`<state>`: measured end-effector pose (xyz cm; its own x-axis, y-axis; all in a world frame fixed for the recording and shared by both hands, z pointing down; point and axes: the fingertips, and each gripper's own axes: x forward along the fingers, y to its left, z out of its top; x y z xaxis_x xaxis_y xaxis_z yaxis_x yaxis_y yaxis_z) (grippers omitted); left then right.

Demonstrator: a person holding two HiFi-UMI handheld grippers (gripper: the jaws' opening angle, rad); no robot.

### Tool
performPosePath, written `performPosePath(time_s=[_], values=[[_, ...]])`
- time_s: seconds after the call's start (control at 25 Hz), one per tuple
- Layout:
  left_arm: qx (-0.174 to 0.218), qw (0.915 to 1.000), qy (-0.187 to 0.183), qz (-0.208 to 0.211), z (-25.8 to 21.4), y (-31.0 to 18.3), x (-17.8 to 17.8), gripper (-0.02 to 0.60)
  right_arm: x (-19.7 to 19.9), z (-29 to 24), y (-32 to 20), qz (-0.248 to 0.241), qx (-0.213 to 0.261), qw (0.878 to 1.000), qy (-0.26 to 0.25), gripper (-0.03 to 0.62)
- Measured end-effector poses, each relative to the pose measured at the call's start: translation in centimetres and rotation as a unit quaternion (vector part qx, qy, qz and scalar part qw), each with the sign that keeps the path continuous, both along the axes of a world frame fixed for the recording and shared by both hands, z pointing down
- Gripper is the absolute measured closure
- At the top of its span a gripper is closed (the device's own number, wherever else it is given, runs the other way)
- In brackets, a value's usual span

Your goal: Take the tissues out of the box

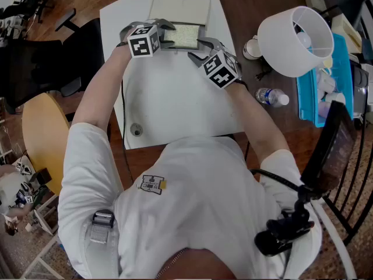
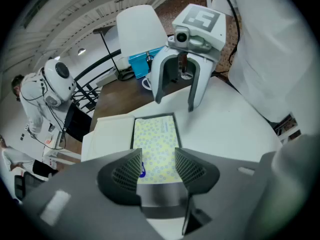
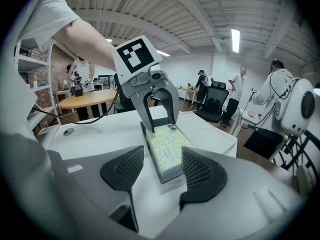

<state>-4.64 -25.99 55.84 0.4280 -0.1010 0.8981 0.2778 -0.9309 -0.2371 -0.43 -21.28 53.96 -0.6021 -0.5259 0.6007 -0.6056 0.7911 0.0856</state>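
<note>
A tissue pack [image 1: 186,35] with a yellow-green pattern lies in a shallow dark-rimmed box [image 2: 133,134] at the far side of the white table [image 1: 169,104]. The box's cream lid [image 1: 179,7] lies flat behind it. My left gripper [image 1: 169,34] straddles the pack's left end, its fingers against the two long sides [image 3: 159,125]. In the left gripper view the pack [image 2: 155,144] shows between the pads [image 2: 158,166]. My right gripper [image 1: 198,47] stands open just off the pack's right end, with the pack [image 3: 167,149] ahead of its jaws [image 3: 162,171] and nothing touching them.
To the right on the brown desk are a white lamp shade [image 1: 294,39], a water bottle [image 1: 271,96] and a blue bin [image 1: 326,80]. A cable grommet [image 1: 136,130] sits near the table's front left. A black chair [image 1: 41,69] and a round wooden table [image 1: 41,139] stand left.
</note>
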Motion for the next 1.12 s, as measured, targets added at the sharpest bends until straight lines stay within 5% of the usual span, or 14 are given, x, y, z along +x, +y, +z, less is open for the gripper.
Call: performPosePath(time_s=[0.2,0.56,1.12], values=[[-0.050,0.9986,-0.009,0.016,1.7,0.3,1.2,0.232,0.6,0.7,-1.9,-0.010,-0.008,1.000,0.008,0.366],[-0.031,0.9988,-0.012,0.036,3.6,-1.8,1.8,0.195,-0.2,4.3,3.6,-0.033,-0.047,0.998,0.012,0.356],[-0.036,0.9986,-0.008,0.038,4.7,-1.8,2.2,0.221,0.4,4.9,2.5,-0.021,-0.050,0.998,0.013,0.361]])
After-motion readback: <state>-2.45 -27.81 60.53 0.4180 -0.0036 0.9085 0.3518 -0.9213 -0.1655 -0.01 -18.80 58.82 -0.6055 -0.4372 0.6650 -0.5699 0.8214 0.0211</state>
